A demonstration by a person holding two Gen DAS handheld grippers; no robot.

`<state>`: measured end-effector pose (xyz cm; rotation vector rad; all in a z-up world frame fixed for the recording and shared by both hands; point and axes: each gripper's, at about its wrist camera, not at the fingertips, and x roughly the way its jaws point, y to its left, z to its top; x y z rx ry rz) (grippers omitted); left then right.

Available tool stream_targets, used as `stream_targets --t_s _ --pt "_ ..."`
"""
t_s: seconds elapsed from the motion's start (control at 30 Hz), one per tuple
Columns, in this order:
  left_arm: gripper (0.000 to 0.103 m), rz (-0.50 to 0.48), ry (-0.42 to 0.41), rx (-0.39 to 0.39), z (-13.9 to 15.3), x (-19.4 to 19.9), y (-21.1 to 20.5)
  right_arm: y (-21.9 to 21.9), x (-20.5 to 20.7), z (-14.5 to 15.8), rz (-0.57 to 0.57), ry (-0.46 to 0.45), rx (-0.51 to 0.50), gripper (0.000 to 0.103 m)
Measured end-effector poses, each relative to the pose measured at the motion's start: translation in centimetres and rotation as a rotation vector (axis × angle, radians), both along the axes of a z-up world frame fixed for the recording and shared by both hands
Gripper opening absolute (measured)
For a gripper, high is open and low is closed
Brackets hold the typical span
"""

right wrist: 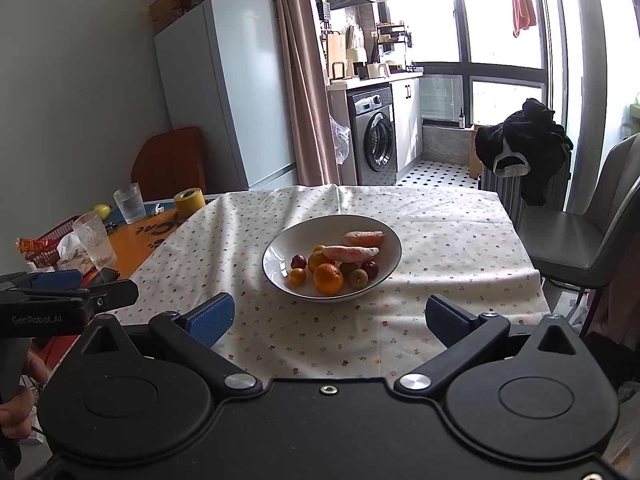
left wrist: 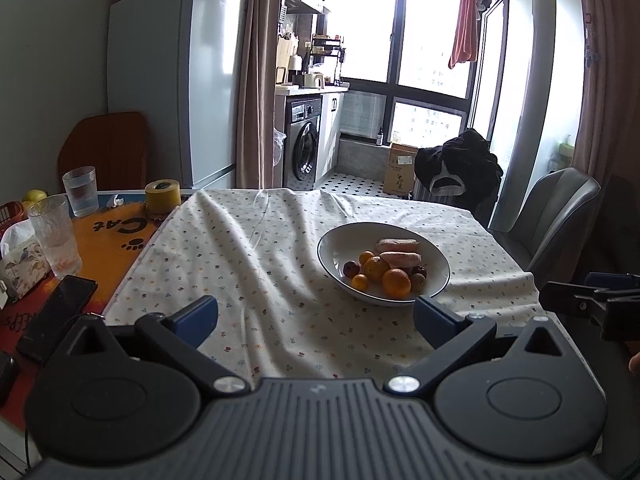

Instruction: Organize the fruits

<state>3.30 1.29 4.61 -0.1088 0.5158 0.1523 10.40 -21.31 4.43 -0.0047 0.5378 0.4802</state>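
Two glasses (left wrist: 66,220) and a phone (left wrist: 56,316) left of the cloth, left tool (left wrist: 316,318) spread and empty, bowl (left wrist: 340,244) of fruit ahead on the tabletop (left wrist: 260,260), right tool cut off at the edge, right wrist view, right tool (right wrist: 330,320) spread, small fruits partly hidden behind an orange (right wrist: 328,278).

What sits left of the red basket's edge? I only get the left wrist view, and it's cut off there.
Observer: A red snack packet lies on the red basket; only the right wrist view shows it.
Operator: Is anything written on my left claw?
Observer: Yes. The left claw reads GenRobot.AI along its side, seen from the right wrist view.
Operator: What's holding it up?
Observer: A hand wraps around its grey handle underneath.
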Motion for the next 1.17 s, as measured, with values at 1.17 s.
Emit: stream_targets --t_s 1.17 --pt "0.103 -0.026 0.002 0.009 0.13 -0.08 -0.33 -0.03 0.15 -0.11 -0.001 -0.007 -0.009 0.103"
